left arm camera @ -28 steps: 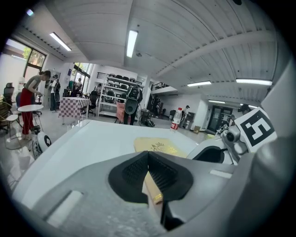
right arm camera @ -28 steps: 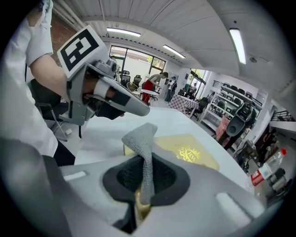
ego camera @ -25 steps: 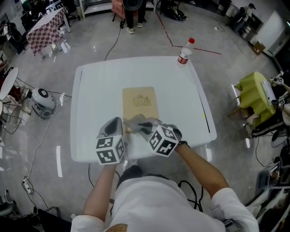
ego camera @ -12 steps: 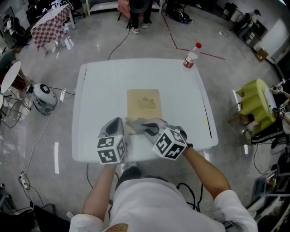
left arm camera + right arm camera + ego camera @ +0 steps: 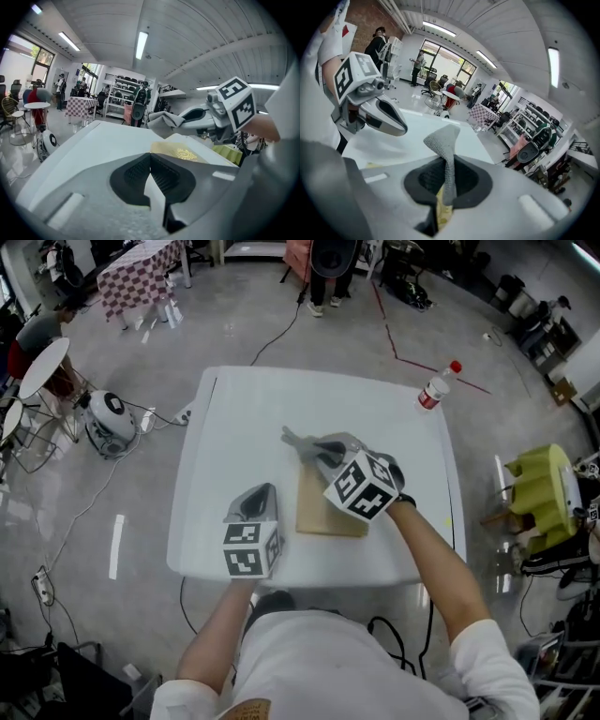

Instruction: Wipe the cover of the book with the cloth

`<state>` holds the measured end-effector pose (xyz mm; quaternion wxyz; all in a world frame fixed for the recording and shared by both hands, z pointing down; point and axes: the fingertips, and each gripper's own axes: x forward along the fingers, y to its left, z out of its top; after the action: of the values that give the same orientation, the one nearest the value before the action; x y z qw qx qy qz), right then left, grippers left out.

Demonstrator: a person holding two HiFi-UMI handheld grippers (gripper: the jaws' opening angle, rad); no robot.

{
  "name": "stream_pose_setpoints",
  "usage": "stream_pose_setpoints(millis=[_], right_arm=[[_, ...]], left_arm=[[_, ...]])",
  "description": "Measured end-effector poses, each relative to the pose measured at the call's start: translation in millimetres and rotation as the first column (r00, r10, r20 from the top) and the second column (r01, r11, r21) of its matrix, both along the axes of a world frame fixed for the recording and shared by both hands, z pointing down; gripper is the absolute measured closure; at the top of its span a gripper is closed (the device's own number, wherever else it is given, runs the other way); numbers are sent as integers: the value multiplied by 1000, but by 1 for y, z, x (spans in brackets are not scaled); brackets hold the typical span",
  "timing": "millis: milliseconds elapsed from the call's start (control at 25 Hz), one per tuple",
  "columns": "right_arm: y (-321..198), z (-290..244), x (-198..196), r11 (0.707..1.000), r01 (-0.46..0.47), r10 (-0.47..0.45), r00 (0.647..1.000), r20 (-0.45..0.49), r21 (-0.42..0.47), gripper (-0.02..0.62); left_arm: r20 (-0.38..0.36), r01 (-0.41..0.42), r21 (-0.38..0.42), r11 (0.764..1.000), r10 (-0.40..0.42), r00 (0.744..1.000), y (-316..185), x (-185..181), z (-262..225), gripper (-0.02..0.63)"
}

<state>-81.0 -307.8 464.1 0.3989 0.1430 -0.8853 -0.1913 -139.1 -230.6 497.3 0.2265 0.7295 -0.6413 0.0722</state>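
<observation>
Head view shows the left claw (image 5: 261, 495) nearest, pressed together with nothing in it. Just to its right lies the book (image 5: 326, 517), under the right claw (image 5: 317, 450). That claw pinches the cloth (image 5: 296, 440), which pokes out past the book's far edge. Wiping seems under way. Next, the cloth should drop and rub across the cover.

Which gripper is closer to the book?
Right. The right gripper, clamping the cloth, is over the far end of the book; the left gripper sits off its left edge.
</observation>
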Motion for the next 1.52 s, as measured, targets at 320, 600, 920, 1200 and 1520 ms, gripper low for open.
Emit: stream_pose_setpoints(millis=[320, 600, 920, 1200, 1520], right_arm=[[-41, 35, -48, 996, 90, -89, 986, -142, -2, 578], [-49, 74, -67, 990, 130, -139, 960, -243, -53, 578], [-28, 86, -56, 976, 159, -198, 932, -303, -148, 578], [6, 87, -42, 959, 174, -231, 936, -265, -224, 578], [51, 83, -29, 942, 200, -259, 944, -206, -269, 578]], left_arm=[[1, 47, -14, 999, -47, 999, -6, -37, 11, 600], [-10, 78, -34, 996, -79, 997, -6, -61, 17, 600], [-5, 75, -41, 996, -76, 997, -5, -63, 21, 600], [3, 58, -36, 998, -58, 998, -8, -51, 18, 600], [8, 71, -23, 997, -71, 997, 2, -42, 9, 598]])
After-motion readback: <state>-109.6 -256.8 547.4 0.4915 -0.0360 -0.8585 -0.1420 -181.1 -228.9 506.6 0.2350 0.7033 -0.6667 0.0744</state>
